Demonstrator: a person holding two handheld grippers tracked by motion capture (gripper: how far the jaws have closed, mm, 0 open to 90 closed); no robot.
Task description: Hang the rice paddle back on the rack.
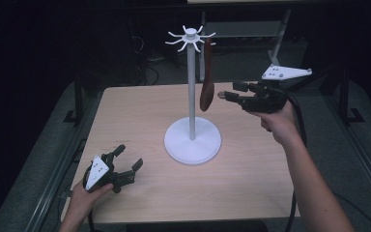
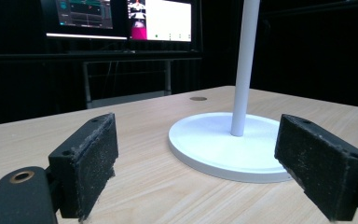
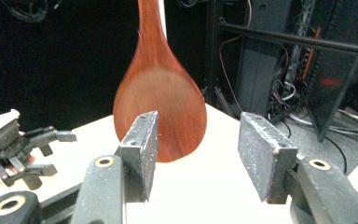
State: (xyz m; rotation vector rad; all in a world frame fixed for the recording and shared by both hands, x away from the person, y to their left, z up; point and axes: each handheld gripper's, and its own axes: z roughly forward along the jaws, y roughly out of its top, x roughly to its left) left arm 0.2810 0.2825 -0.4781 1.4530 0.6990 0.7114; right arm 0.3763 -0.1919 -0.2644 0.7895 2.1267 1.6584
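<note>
- The bench (image 1: 125,116) was a light wood-grain top, standing over a grey floor (image 1: 38,159).
- 1 white stand (image 1: 192,140) rested on it near the middle, on a round flat base with a thin upright pole.
- The left gripper (image 1: 125,162) sat low at the bench's near left corner; whether it touched was unclear.

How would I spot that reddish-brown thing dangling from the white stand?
Find the white stand in the middle of the wooden table, a tall pole topped with a ring of hooks. On its right side hangs a wooden spoon, bowl downward, clear of the tabletop. It is the only dark reddish-brown thing there.
</note>
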